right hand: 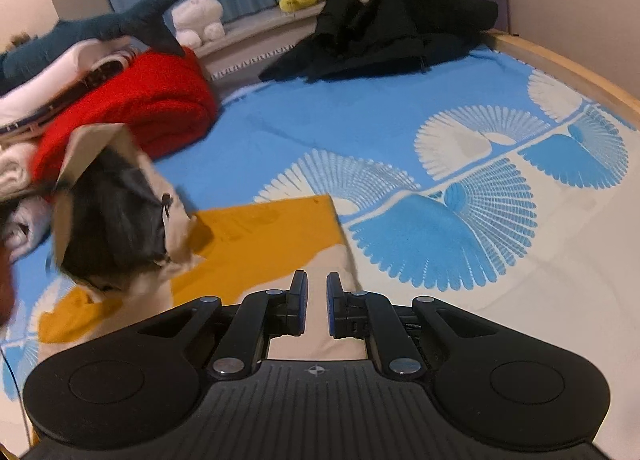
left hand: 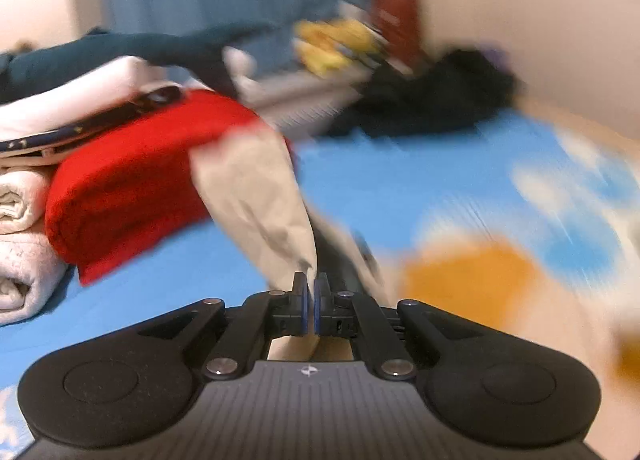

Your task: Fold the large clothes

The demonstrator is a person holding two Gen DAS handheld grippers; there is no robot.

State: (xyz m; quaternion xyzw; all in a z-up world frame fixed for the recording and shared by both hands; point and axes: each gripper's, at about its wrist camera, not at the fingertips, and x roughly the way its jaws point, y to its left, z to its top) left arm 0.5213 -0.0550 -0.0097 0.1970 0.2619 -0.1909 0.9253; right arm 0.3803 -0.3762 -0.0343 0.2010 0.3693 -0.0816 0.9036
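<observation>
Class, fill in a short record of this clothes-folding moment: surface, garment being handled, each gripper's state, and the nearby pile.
surface: blue patterned bedspread
garment: beige and orange garment, partly lifted
left gripper: shut on a beige fold of the garment
right gripper: open, over the garment's beige part
nearby pile: red folded blanket beside white towels

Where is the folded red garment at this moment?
The folded red garment lies on the blue patterned bedspread, at the left of both views. It sits beside the stacked white towels, below the shark plush.
</observation>
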